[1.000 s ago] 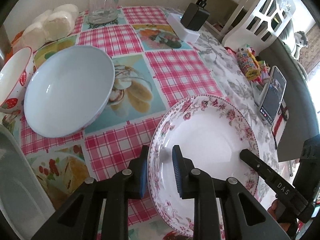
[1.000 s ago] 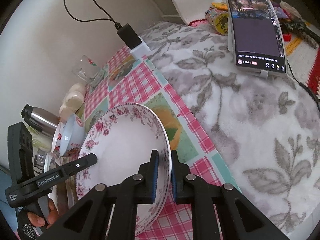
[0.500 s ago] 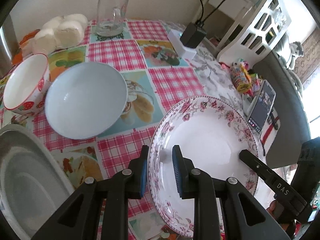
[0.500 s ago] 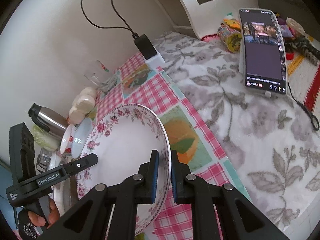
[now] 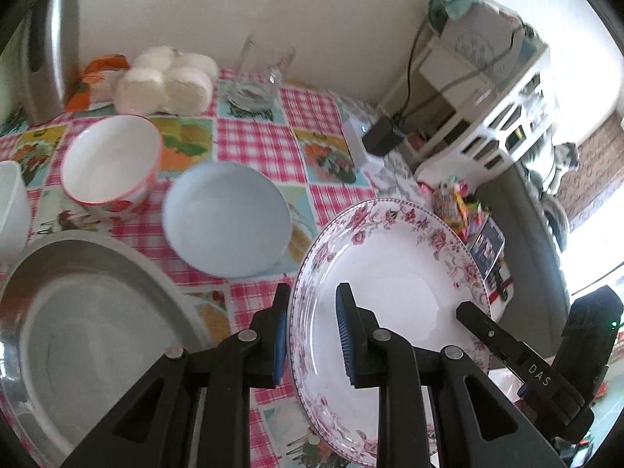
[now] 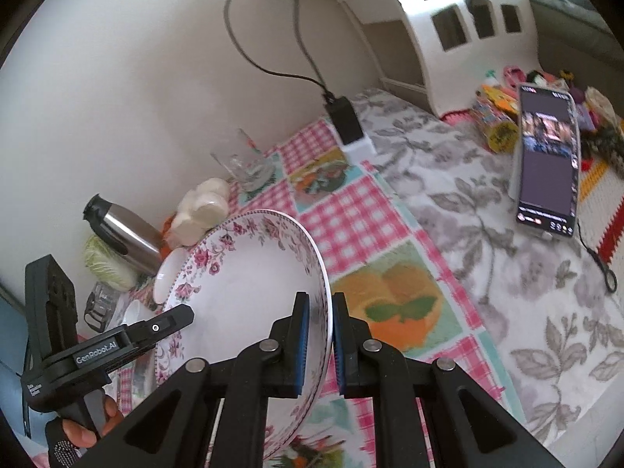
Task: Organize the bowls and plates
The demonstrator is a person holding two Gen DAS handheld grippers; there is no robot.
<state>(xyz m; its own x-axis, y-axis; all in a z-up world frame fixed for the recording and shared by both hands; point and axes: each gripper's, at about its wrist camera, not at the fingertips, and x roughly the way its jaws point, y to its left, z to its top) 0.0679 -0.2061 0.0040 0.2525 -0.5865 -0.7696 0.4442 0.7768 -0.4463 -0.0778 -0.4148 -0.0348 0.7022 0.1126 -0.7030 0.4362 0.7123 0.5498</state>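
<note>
Bench [image 5: 253, 144], under a pink check cloth, carries all the ware. Largest on it is the steel basin [image 5: 78, 312], at 9 o'clock of the left tongs [image 5: 312, 323] and just beside them.

Plate [image 5: 390, 273], floral-rimmed, is held clear of the bench and tilted, its hollow facing up and toward the left view. It is gripped from two opposite sides: the left tongs pinch the rim at the plate's 7 o'clock edge, one pad outside and one inside the well; the right tongs [image 6: 318, 335] pinch the rim on the far side, narrow, with the rim between the blue pads. Neither hand is nearer; both already hold it. The right tongs show in the left view at 4 o'clock, reaching in over the rim.

Blue bowl [image 5: 226, 218] stands on the bench at 11 o'clock of the left tongs, near the plate's left edge but apart from it. Red-rimmed bowl [image 5: 111, 163] lies beyond, at 10 o'clock, close beside the blue bowl; whether they touch cannot be told. A white vessel [image 5: 11, 202] is cut by the frame at 9 o'clock.

Judgement: the coming move turns on the plate lying to the right of the basin and bowls, so a stack or set-down there calls for a carry toward 9–10 o'clock, both hands level.

Pose: both tools point forward and down, handles toward the holder.
</note>
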